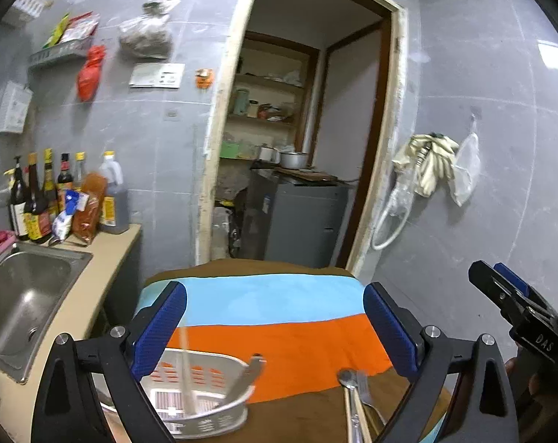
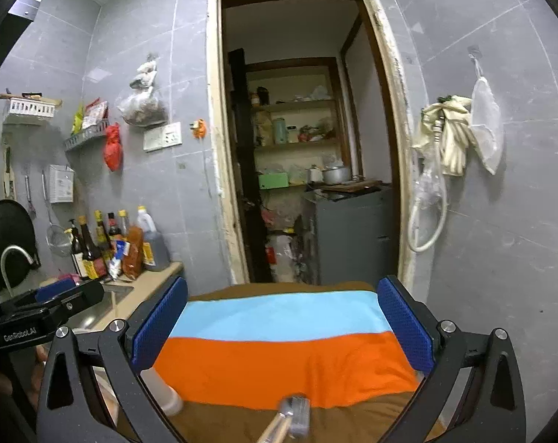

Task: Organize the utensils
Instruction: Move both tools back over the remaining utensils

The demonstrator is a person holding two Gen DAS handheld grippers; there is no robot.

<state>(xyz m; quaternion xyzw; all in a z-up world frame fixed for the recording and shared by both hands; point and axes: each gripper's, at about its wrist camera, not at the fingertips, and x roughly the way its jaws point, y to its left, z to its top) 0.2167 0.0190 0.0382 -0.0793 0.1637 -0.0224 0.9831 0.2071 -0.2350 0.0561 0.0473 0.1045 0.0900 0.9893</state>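
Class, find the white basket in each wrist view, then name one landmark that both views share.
Left wrist: basket at bottom, left of centre, on the striped cloth.
Right wrist: not in it.
Shared landmark: the doorway straight ahead.

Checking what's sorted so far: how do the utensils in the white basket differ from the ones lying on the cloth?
The basket utensils lean upright against the white basket wall; the loose utensils lie flat on the striped cloth. The basket group sits at the left, the loose ones at the right, on the brown band. Both include pale sticks, seemingly chopsticks, and a metal piece.
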